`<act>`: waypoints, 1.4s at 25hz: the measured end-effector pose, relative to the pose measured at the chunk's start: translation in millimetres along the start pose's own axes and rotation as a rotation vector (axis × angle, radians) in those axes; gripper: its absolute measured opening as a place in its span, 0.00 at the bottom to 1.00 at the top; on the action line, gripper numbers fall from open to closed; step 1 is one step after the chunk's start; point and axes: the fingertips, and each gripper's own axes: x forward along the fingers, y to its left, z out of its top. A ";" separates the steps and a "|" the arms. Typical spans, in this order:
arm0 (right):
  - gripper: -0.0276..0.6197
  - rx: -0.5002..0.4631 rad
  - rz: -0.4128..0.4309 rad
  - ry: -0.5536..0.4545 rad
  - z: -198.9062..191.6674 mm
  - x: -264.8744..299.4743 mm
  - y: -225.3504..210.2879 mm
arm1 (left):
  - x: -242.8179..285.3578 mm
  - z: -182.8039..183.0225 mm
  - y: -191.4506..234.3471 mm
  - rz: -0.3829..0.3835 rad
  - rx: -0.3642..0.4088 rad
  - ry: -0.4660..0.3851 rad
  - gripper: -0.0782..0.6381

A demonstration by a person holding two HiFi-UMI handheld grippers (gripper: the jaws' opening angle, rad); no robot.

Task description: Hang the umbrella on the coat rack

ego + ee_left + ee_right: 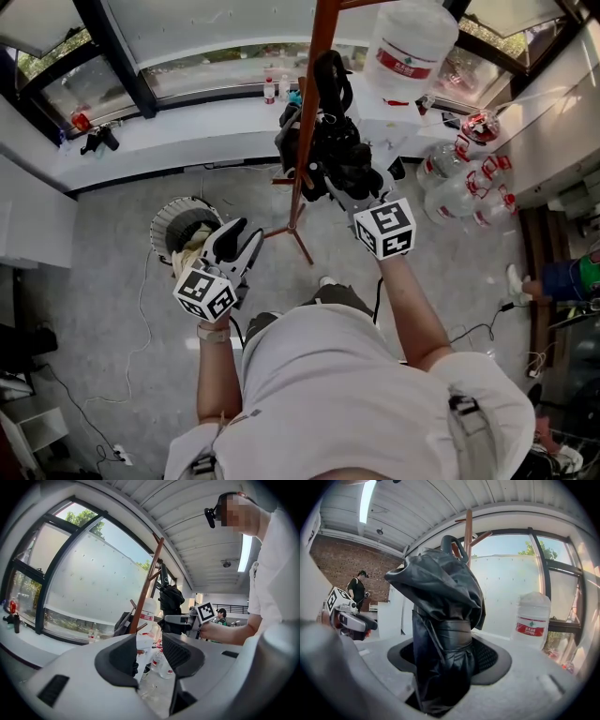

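My right gripper [330,171] is shut on a folded black umbrella [330,131], held up against the brown coat rack pole [316,84]. In the right gripper view the umbrella [444,620] stands upright between the jaws. Its looped handle [452,543] sits at the top, close beside the pole [468,524] and a peg [480,537]. My left gripper [236,239] hangs lower to the left, open with nothing in it. In the left gripper view [150,654] the pole [149,581], the umbrella [169,601] and the right gripper [186,619] lie ahead.
The rack's legs [292,232] spread on the grey floor. A round bin [181,223] stands beside my left gripper. A big water jug [410,42] and several bottles [464,187] are at the right. Cables [141,309] trail on the floor. A person [358,588] stands far off.
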 end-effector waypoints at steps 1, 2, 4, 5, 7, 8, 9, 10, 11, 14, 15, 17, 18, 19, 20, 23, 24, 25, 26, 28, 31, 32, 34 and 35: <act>0.48 0.000 -0.003 -0.001 -0.2 1.7 0.0 | -1.4 -0.3 1.2 0.004 -0.005 -0.003 0.32; 0.48 0.000 -0.007 -0.002 -0.2 3.5 -0.4 | -2.5 -0.4 2.2 0.008 -0.010 -0.005 0.32; 0.48 -0.006 -0.026 -0.001 0.1 6.7 -2.2 | -4.3 -0.7 3.5 0.015 -0.017 -0.006 0.32; 0.48 -0.013 -0.042 0.001 0.3 7.8 -3.6 | -5.2 -1.3 3.9 0.018 -0.019 -0.005 0.32; 0.48 -0.031 -0.084 0.007 0.2 9.5 -6.6 | -7.0 -3.6 4.8 0.026 -0.023 -0.003 0.32; 0.48 -0.037 -0.104 0.011 -0.2 10.3 -8.0 | -7.7 -4.9 5.4 0.030 -0.026 -0.002 0.32; 0.48 -0.042 -0.121 0.014 -0.4 11.3 -9.4 | -8.2 -5.7 6.0 0.033 -0.027 -0.003 0.32; 0.48 -0.047 -0.135 0.017 -0.5 12.3 -10.8 | -8.6 -6.0 6.6 0.037 -0.028 -0.004 0.32; 0.48 -0.052 -0.148 0.020 -0.6 13.2 -12.1 | -9.3 -6.0 7.3 0.040 -0.028 -0.005 0.32; 0.48 -0.064 -0.190 0.033 -1.5 15.5 -14.6 | -13.6 -6.1 10.7 0.050 -0.030 -0.010 0.32; 0.48 -0.066 -0.205 0.039 -2.0 16.6 -15.0 | -15.4 -6.0 12.5 0.053 -0.031 -0.012 0.32; 0.48 -0.069 -0.233 0.047 -2.3 19.4 -15.6 | -18.5 -5.5 15.8 0.059 -0.032 -0.016 0.32; 0.48 -0.070 -0.245 0.051 -2.1 20.7 -16.1 | -19.6 -5.1 16.9 0.061 -0.032 -0.018 0.32; 0.48 -0.070 -0.255 0.054 -1.7 21.7 -16.3 | -20.5 -4.9 17.7 0.062 -0.033 -0.020 0.32; 0.48 -0.070 -0.263 0.057 -1.1 22.4 -16.1 | -21.3 -5.2 18.1 0.062 -0.033 -0.021 0.32; 0.48 -0.067 -0.279 0.063 -1.4 23.3 -16.6 | -22.9 -9.6 17.6 0.064 -0.035 -0.022 0.32; 0.48 -0.066 -0.284 0.067 -2.1 23.8 -18.0 | -23.1 -10.9 17.2 0.066 -0.036 -0.023 0.32; 0.48 -0.062 -0.288 0.073 -2.5 24.8 -19.3 | -23.3 -11.3 17.0 0.067 -0.037 -0.023 0.32; 0.48 -0.059 -0.292 0.081 -3.4 26.1 -21.1 | -23.6 -10.7 17.3 0.068 -0.038 -0.023 0.32; 0.48 -0.052 -0.299 0.094 -6.4 28.9 -23.8 | -24.7 -9.1 18.9 0.070 -0.040 -0.022 0.32; 0.48 -0.050 -0.309 0.098 -13.0 29.5 -25.1 | -26.5 -10.5 20.4 0.076 -0.044 -0.020 0.32; 0.48 -0.051 -0.313 0.097 -14.4 29.2 -25.4 | -26.9 -11.5 20.3 0.077 -0.046 -0.019 0.32; 0.48 -0.046 -0.316 0.090 -14.5 30.5 -24.9 | -27.7 -12.8 20.4 0.081 -0.047 -0.016 0.32; 0.48 -0.044 -0.318 0.088 -14.4 31.7 -24.8 | -28.0 -13.4 20.4 0.083 -0.047 -0.014 0.32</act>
